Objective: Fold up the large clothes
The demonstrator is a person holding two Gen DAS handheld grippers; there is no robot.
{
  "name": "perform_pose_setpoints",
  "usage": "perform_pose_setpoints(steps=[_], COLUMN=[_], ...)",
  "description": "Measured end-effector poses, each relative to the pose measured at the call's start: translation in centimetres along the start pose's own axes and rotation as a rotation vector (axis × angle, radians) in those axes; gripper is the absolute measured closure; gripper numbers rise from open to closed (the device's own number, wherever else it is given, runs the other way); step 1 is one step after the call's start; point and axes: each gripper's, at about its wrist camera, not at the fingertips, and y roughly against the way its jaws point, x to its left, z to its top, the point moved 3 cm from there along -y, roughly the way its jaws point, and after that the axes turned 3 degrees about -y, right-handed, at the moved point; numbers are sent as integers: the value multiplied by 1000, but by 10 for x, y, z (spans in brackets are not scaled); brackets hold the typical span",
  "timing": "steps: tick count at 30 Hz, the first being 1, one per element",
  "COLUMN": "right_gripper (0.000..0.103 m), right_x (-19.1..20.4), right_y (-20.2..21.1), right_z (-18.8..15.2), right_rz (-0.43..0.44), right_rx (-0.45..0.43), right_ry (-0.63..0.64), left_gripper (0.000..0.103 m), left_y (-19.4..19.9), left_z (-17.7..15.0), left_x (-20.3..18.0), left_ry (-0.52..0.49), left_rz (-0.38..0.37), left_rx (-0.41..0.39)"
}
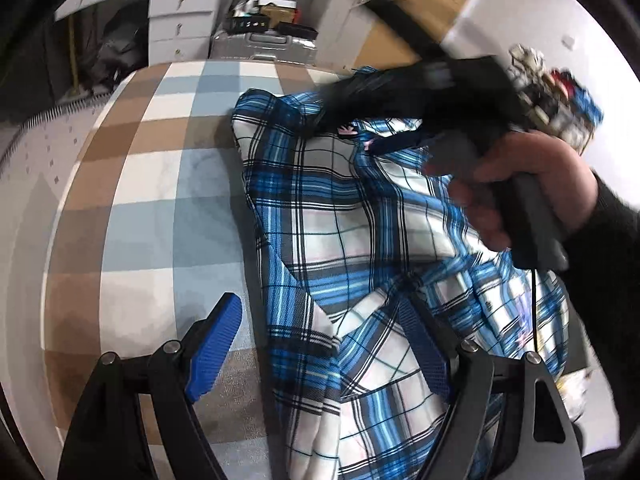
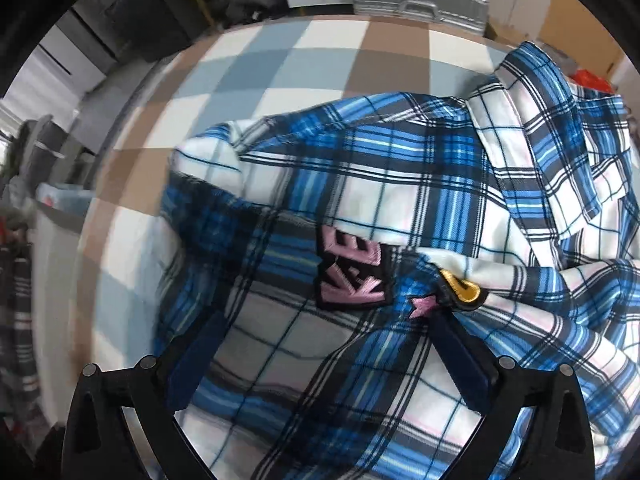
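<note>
Checked worktop (image 1: 132, 184) carries the plaid shirt (image 1: 340, 216), crumpled, its long axis running six to twelve o'clock in the left view; left tool (image 1: 320, 340) gapes wide astride its edge; right tool (image 2: 324, 344) spread wide over the pink patch (image 2: 352, 268).

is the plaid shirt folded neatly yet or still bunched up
Bunched up. The plaid shirt lies in a rumpled heap on the checked cloth, with loose overlapping layers, no flat squared edges.

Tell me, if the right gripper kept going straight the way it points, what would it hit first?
Most likely the plaid shirt: the right gripper points down with open fingers, near the pink patch. Depth is hard to judge.
</note>
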Motion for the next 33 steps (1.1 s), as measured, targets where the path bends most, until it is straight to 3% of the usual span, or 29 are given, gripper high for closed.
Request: perform_pose_setpoints(steps=[1,3,6,8,13,16,19,21,24,27,31,33], right_gripper=[0,0,0,0,0,0,0,0,0,0,0,0], right_x=[-2,-4,-4,5,9,8,12,13,14,-13,-68,-101], right_y=[11,38,46,36,-13,-41,-39,-33,-10,29,63,74], right_z=[1,-1,-4,-1,15,18,18,18,15,7,-15,-26], right_rz=[52,242,503,586,660,642,650,595,533,476,392,302], right_rx=[-29,-85,-55,-26,74,129,110,123,39,-40,-107,-132], right_ry=[-19,-78,-148,-171,-261,-278,-269,-242,-183,-136,-170,-200], left_gripper=[25,25,25,25,25,25,25,25,25,25,25,25], left_y=[3,4,-1,-2,0,-5,-9,-10,-9,-6,-5,-9], left_z=[0,0,-1,0,2,4,9,10,7,9,17,23], left_x=[2,6,18,26,31,34,35,35,33,28,14,4], left_ry=[19,63,203,253,223,232,224,219,219,214,212,212], left_rz=[-8,-28,-125,-157,-72,-81,-67,-59,-69,-82,-128,-151], left_rx=[-1,2,35,38,2,21,24,27,31,20,-9,-20])
